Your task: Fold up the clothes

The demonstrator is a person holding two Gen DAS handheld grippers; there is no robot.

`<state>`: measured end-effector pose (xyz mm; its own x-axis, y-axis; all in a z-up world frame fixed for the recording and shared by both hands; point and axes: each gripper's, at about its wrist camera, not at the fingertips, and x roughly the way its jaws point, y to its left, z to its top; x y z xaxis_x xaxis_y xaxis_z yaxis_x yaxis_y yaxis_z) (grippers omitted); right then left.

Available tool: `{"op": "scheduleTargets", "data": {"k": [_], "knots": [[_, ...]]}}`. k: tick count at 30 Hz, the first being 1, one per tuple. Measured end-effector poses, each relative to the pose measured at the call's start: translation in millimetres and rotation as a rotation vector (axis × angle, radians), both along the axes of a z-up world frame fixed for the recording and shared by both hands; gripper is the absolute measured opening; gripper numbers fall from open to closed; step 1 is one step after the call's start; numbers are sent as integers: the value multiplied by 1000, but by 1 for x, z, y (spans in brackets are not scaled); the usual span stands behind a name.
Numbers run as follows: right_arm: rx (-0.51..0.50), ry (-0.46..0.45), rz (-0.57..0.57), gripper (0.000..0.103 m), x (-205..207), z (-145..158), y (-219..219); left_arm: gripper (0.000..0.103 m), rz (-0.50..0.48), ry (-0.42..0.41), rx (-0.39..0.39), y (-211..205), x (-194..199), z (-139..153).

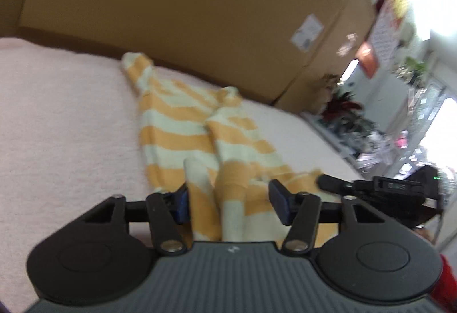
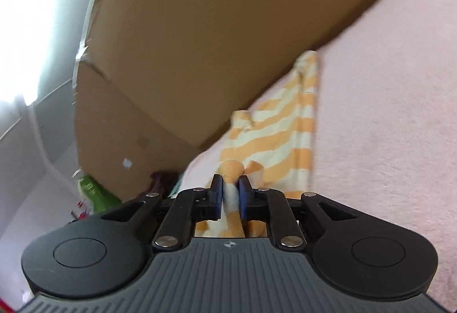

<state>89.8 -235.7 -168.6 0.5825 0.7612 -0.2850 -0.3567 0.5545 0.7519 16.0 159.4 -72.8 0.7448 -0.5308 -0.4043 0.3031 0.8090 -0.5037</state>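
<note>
Garment: I see an orange-and-cream striped garment (image 1: 182,124) lying stretched across the pink blanket (image 1: 57,119), running from the centre of my left wrist view down to the lower middle; in my right wrist view it (image 2: 282,127) runs from the upper right of centre down to the lower middle
Near edge: bunched into upright folds right at both sets of fingers
Right hand-held gripper (image 2: 230,196): my jaws are clamped on a narrow orange-and-white fold of the garment, blue pads pressing it from both sides
Left hand-held gripper (image 1: 230,204): my jaws stand apart with two folds of the garment rising between them; the left pad sits against the cloth, the right pad is clear of it, so no grip
Other tool: the right hand-held gripper shows at the right edge of my left wrist view, its tip at the garment's edge
Surface: fuzzy pink blanket under everything
Behind: big cardboard boxes (image 1: 182,4) along the blanket's far edge
Background: cluttered shelves (image 1: 400,124) at the right of the left view, blurred
</note>
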Motion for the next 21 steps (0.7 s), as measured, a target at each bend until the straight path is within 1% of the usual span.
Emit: {"op": "scheduleTargets", "data": {"k": [2, 3, 4, 5, 7, 8, 9, 11, 14, 15, 16, 17, 18, 20, 21], "knots": [[-52, -5, -21, 18, -2, -3, -2, 57, 29, 26, -32, 8, 2, -2], [-55, -11, -24, 20, -5, -4, -4, 57, 46, 22, -26, 10, 0, -3], [-60, -38, -37, 30, -9, -1, -5, 57, 52, 21, -39, 13, -2, -4], [-69, -74, -55, 37, -14, 3, -6, 60, 49, 18, -65, 16, -4, -6], [-87, -146, -91, 38, -23, 10, -6, 62, 54, -1, -79, 18, -9, -6], [-101, -179, -87, 38, -26, 14, -4, 63, 60, -15, -81, 19, -12, -5], [-126, -201, -70, 38, -27, 18, 1, 66, 67, -33, -81, 19, -15, -4], [-228, -254, -59, 41, -28, 22, 17, 71, 79, -63, -56, 17, -24, -2], [-397, -341, -53, 43, -32, 25, 42, 71, 76, -73, 20, 8, -32, -3], [-451, -371, -51, 42, -34, 25, 49, 69, 70, -79, 47, 4, -33, -2], [-489, -390, -44, 35, -36, 25, 54, 68, 64, -86, 73, 0, -34, -1], [-523, -406, -36, 19, -36, 24, 59, 59, 62, -95, 90, -4, -32, 1], [-506, -397, -33, 12, -35, 24, 58, 45, 58, -100, 88, -5, -29, 4], [-433, -361, -31, 12, -32, 25, 50, 32, 50, -72, 72, -6, -18, 5], [-351, -317, -23, 12, -28, 26, 42, 33, 49, -51, 67, -6, -12, 5]]}}
